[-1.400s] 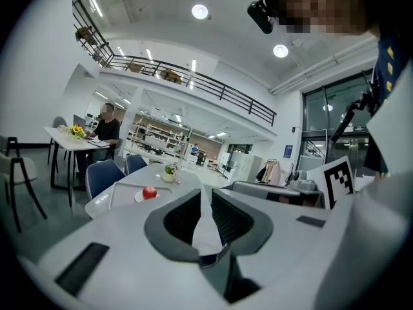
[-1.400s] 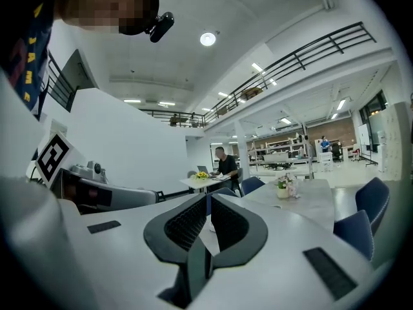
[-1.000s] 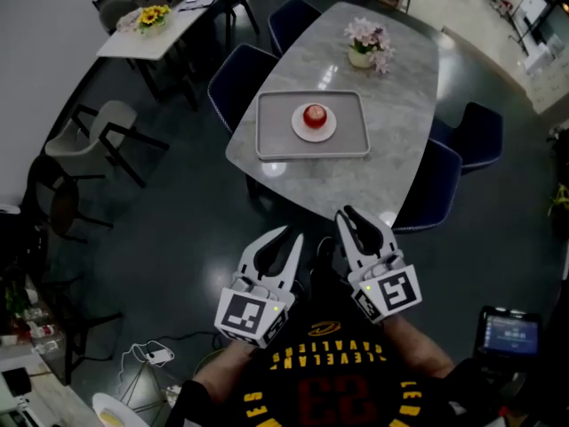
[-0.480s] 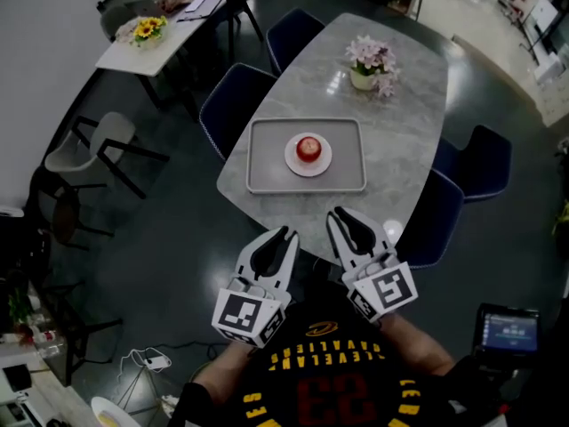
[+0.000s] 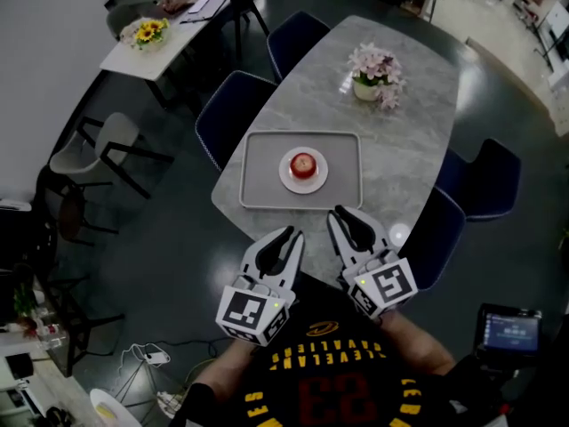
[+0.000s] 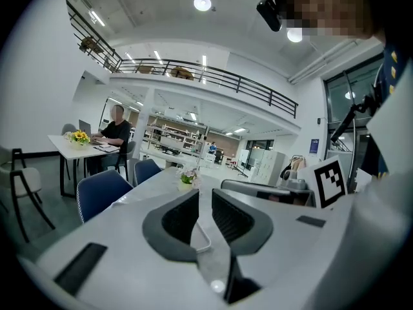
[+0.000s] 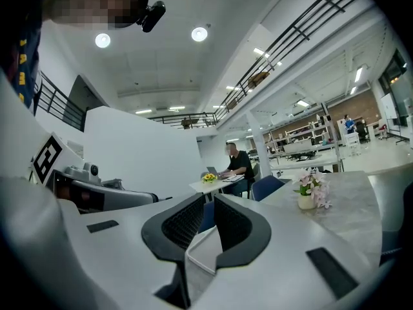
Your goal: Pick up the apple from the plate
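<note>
Your left gripper (image 5: 289,237), at lower centre, has its jaws slightly spread with nothing between them. Up and to its right, one apple (image 5: 303,163) sits on one white plate (image 5: 289,178) in one grey tray (image 5: 258,194) on the worktop (image 5: 404,140). The apple looks round with no long axis, and its stem is too small to tell. Your right gripper (image 5: 345,216) is likewise slightly spread and empty.

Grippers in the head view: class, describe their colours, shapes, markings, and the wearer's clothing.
The left gripper and right gripper are white shells with black-padded jaws, each carrying a cube with black-and-white square markers. The shirt is black with yellow lettering.
</note>
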Demonstrator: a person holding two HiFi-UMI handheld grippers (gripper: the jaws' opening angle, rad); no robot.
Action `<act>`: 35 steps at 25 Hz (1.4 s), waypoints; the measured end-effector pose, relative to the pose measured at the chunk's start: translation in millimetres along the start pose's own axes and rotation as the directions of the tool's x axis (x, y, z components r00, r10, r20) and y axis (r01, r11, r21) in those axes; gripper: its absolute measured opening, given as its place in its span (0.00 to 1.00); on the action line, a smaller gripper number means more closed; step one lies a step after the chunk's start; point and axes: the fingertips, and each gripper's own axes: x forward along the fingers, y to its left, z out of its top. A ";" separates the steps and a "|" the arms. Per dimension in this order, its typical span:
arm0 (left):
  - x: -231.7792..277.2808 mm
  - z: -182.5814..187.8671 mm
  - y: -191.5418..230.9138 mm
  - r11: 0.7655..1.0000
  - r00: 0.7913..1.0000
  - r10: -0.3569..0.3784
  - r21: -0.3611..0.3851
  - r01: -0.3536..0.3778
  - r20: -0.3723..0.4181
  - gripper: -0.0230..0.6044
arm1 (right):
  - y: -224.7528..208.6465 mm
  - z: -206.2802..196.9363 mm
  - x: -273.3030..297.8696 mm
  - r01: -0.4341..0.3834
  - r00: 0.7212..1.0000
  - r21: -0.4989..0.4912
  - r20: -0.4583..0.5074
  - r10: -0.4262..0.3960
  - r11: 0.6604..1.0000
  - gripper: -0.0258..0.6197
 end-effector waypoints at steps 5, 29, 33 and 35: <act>21.5 -1.4 11.4 1.000 0.999 0.015 -0.010 -0.015 -0.035 0.12 | -19.2 -8.9 15.5 0.004 0.999 0.026 -0.036 -0.003 1.000 0.10; 142.3 -63.4 185.2 0.984 0.909 -0.130 -0.167 0.068 -0.397 0.22 | -124.5 -94.6 96.5 0.372 0.912 0.271 -0.283 -0.295 0.888 0.20; 160.7 -85.6 202.9 0.973 0.850 -0.190 -0.209 0.097 -0.491 0.22 | -137.2 -121.2 104.0 0.427 0.886 0.333 -0.341 -0.315 0.841 0.19; 171.6 -95.9 210.4 0.969 0.826 -0.203 -0.228 0.094 -0.525 0.22 | -142.8 -135.2 106.4 0.449 0.878 0.388 -0.361 -0.315 0.805 0.19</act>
